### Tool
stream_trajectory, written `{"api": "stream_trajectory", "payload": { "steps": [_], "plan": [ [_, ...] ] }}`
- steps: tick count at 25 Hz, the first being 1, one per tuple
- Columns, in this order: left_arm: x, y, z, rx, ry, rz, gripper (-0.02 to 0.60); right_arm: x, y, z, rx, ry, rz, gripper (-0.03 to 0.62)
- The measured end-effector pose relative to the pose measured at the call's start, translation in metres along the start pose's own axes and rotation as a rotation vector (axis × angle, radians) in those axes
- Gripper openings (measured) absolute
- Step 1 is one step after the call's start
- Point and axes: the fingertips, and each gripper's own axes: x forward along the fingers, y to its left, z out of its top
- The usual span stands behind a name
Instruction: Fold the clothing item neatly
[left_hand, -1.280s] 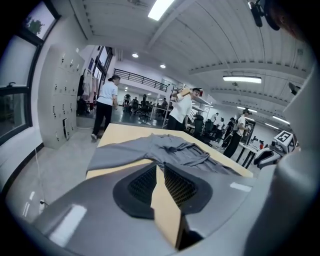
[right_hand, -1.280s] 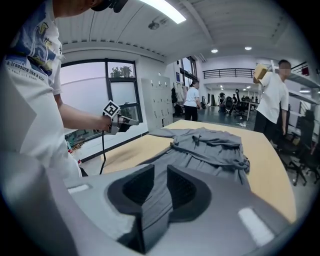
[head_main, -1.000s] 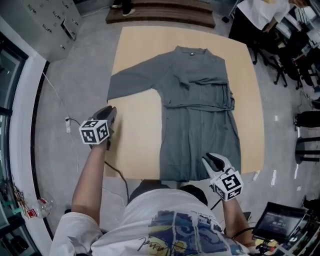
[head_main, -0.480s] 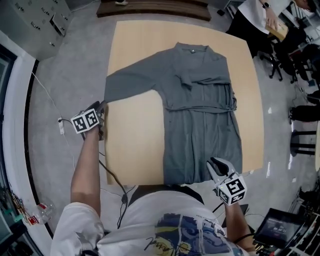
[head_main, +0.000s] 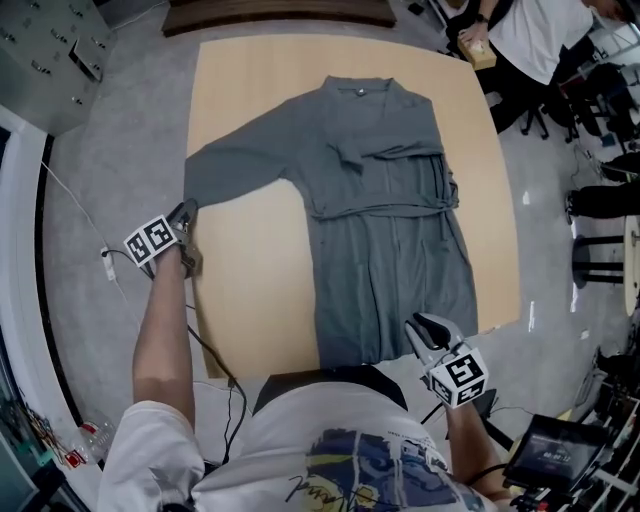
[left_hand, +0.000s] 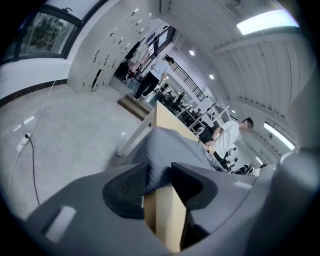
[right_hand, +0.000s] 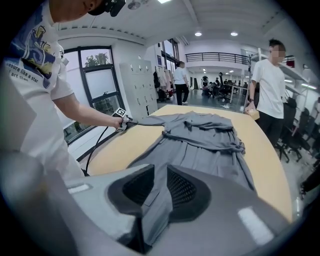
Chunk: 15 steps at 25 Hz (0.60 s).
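A grey robe-like garment (head_main: 385, 230) lies spread flat on the light wooden table (head_main: 250, 280), collar at the far end and one long sleeve (head_main: 240, 165) stretched to the left edge. My left gripper (head_main: 188, 212) is at that edge beside the cuff. In the left gripper view its jaws (left_hand: 157, 180) have just been closing; they stand open around the sleeve end (left_hand: 165, 150) and the table edge. My right gripper (head_main: 420, 325) is at the near hem, and in the right gripper view it (right_hand: 159, 192) is shut on a fold of the hem (right_hand: 155, 210).
A person in a white shirt (head_main: 540, 30) stands at the table's far right corner. Dark chairs (head_main: 600, 200) line the right side. A cable and plug (head_main: 108, 262) lie on the grey floor at the left. A monitor (head_main: 550, 455) sits at the lower right.
My left gripper has moved left and down from above the table's near left part to the sleeve cuff at the left edge. The right gripper has stayed on the hem.
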Motion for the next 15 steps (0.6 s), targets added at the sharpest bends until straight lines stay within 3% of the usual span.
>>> {"api": "stream_trajectory", "payload": {
  "steps": [3, 7, 15],
  "plan": [
    [0.000, -0.002, 0.003, 0.001, -0.010, 0.005, 0.141, -0.001, -0.002, -0.001, 0.010, -0.002, -0.008, 0.080],
    [-0.007, -0.004, 0.013, 0.051, -0.030, 0.028, 0.057, 0.001, 0.001, -0.002, 0.012, 0.001, -0.001, 0.080],
    [-0.016, -0.037, 0.043, 0.190, -0.105, 0.034, 0.040, 0.001, 0.000, -0.005, 0.026, -0.014, -0.002, 0.080]
  ]
}}
